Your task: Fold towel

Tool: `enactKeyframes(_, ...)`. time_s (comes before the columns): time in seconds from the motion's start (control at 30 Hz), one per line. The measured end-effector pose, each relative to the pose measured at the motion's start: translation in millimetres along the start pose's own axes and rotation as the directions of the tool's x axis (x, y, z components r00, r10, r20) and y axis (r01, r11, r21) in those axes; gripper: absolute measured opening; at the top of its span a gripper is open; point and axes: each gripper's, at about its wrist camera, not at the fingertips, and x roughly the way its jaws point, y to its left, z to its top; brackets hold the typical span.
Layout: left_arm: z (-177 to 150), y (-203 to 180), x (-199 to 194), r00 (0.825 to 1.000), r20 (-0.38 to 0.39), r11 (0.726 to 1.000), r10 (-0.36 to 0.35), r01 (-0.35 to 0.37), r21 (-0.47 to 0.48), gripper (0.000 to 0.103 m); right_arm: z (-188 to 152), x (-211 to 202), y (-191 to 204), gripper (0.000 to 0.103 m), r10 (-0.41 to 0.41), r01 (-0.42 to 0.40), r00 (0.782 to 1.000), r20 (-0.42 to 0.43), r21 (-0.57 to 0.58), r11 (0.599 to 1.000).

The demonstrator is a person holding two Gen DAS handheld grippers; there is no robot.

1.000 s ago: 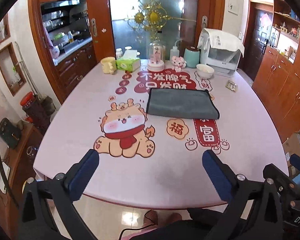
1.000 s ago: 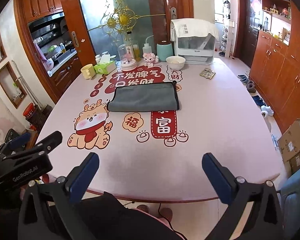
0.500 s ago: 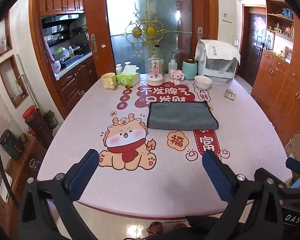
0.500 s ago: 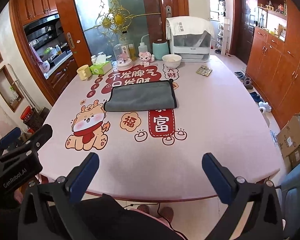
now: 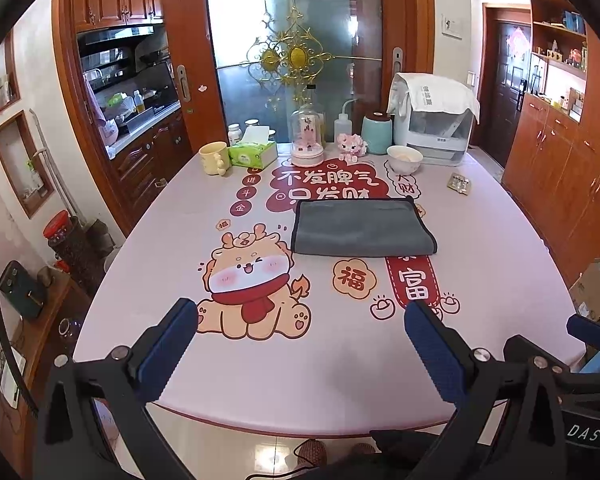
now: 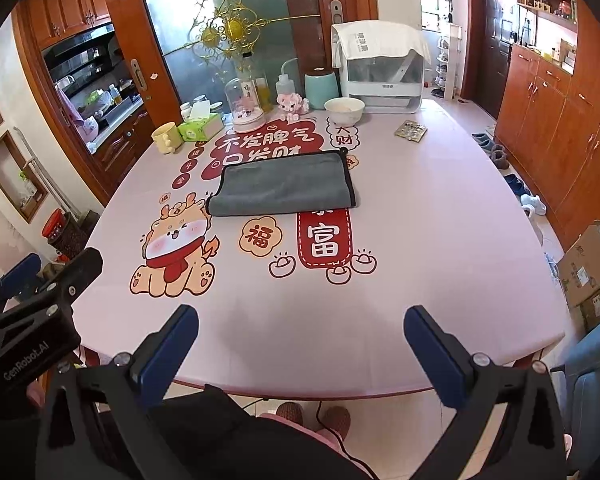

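Item: grey rectangular microfibre towel [image 5: 362,229], already folded over, lying flat on the pink printed desk [image 5: 500,248] just beyond the red "富" banner [image 5: 414,284]. Change: you have raised both views. Left hand-held gripper [image 5: 300,330] and right hand-held gripper [image 6: 300,330]: spread, empty, well short of the banner; another fold likely awaits.

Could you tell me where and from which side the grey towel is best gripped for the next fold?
The grey towel lies flat, so only its edges offer grip. I would probably pinch the two corners of its short right, dark-trimmed edge, coming in low from the right, one open gripper each: right gripper, left gripper.
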Motion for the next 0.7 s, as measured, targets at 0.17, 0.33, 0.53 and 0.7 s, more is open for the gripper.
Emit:
enactKeyframes(0.17, -0.1, -0.5, 1.8, 1.000, -0.007, 1.000, -0.004, 0.004, 0.003, 0.103, 0.0, 3.4, 0.0, 0.103, 0.001, -0.001, 1.000, -0.008, -0.003, 1.000)
enactKeyframes(0.33, -0.4, -1.5, 2.5, 1.000, -0.008, 1.000, -0.007, 0.007, 0.006, 0.103, 1.2, 7.5, -2.5, 0.103, -0.003, 0.003, 1.000, -0.017, 0.004, 1.000)
enactKeyframes(0.53, 0.7, -2.6, 5.4, 1.000, -0.013, 1.000, -0.009, 0.009, 0.013, 0.103, 3.0, 8.1, -3.9, 0.103, -0.008, 0.008, 1.000, -0.019, 0.007, 1.000)
enactKeyframes(0.7, 2.3, -2.1, 8.9, 1.000, -0.020, 1.000, -0.012, 0.012, 0.015, 0.103, 5.0, 10.8, -6.0, 0.103, -0.012, 0.012, 1.000, -0.028, 0.013, 1.000)
